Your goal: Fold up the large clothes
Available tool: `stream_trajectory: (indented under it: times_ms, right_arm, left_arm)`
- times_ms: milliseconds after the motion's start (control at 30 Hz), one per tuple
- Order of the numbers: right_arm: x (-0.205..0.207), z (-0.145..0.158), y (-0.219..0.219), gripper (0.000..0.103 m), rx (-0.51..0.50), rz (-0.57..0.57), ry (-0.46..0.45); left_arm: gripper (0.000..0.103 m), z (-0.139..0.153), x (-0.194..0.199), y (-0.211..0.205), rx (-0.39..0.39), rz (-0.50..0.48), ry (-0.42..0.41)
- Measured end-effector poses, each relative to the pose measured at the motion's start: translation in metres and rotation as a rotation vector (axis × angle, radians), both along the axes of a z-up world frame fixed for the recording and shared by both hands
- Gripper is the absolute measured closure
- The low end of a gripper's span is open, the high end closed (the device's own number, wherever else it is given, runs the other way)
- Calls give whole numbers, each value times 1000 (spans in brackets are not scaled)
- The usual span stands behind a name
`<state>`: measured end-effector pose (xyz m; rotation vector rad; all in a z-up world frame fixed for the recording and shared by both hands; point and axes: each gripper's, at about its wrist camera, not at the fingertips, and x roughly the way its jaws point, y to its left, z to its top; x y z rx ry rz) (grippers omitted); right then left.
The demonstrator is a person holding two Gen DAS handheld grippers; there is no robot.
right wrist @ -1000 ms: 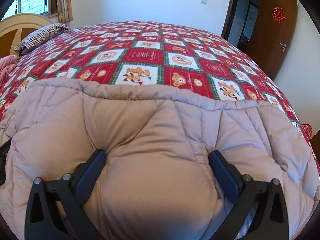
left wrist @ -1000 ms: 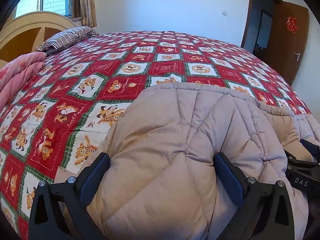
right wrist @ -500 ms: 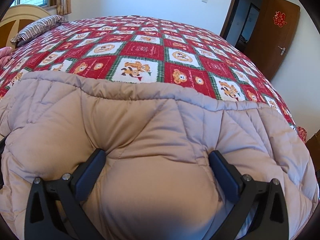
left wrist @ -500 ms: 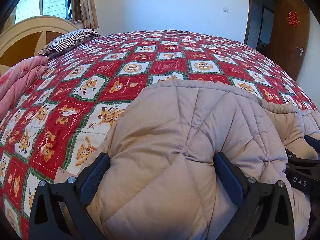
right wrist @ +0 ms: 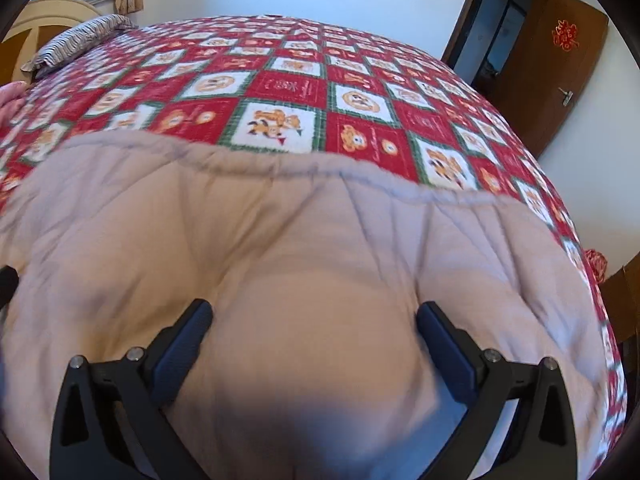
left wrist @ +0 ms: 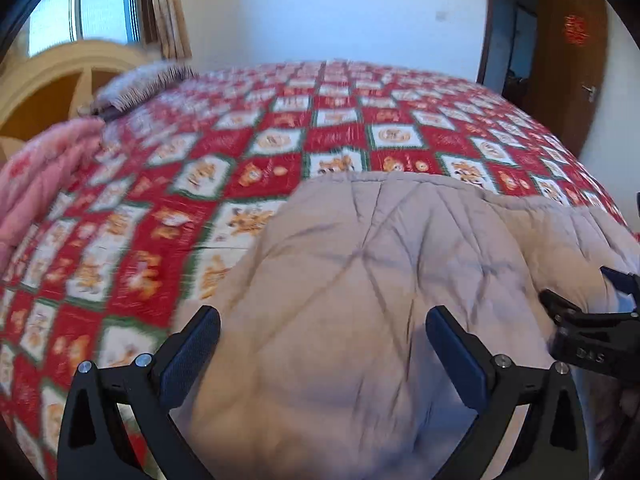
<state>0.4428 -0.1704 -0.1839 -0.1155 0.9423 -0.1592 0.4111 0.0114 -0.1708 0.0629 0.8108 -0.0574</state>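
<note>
The left tongs [left wrist: 322, 336] straddle a puffed fold of the beige quilted coat [left wrist: 372, 280], fingers wide with padding bulging between them. The coat lies near the bed's [left wrist: 280, 140] near edge; the right tongs [left wrist: 592, 332] touch it alongside. The view is blurred.

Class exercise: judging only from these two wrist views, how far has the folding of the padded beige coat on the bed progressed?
Done: the beige coat lies doubled on the red quilt, a rounded fold edge facing away. In hand: the left hand-held gripper and right hand-held gripper each straddle bulging padding. Left: flattening and any final fold; the coat's near part is hidden.
</note>
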Motion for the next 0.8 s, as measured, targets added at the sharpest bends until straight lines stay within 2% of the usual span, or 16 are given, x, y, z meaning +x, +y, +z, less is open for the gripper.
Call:
stream_trajectory:
  times_ms: [100,167,300,433,533,633,733,800]
  right_arm:
    - [-40,1,9,0,-31,25,-45]
    - [-55,-8,10,0,-43,12,-81]
    - [-58,-20,12,0,-54,7,-139]
    - [-50,-19,12,0,-47,12,-120]
    - [-69,-7,10,0,-23,15,-121]
    - [-106,-3,14,0,-2,37,-134]
    - [-140,-7,18,0,-9,60,-167]
    - [-150,-16,18,0,-11,49,-178]
  left_arm:
    - [1,-21,-10,3,40,9,24]
    - [1,-28,-17,1,57,11,-25]
    - [1,-32,-23,-2,68,36,-88]
    - [1,-23,-35,4,65,78,-76]
    - [1,-17,-69,27,23,145,-82]
    - [1,-30,-95,54,-29,213,-43]
    - [1,-43,-106,71,-156,233,-11]
    - [1,-47,-105,69,-202,228,-2]
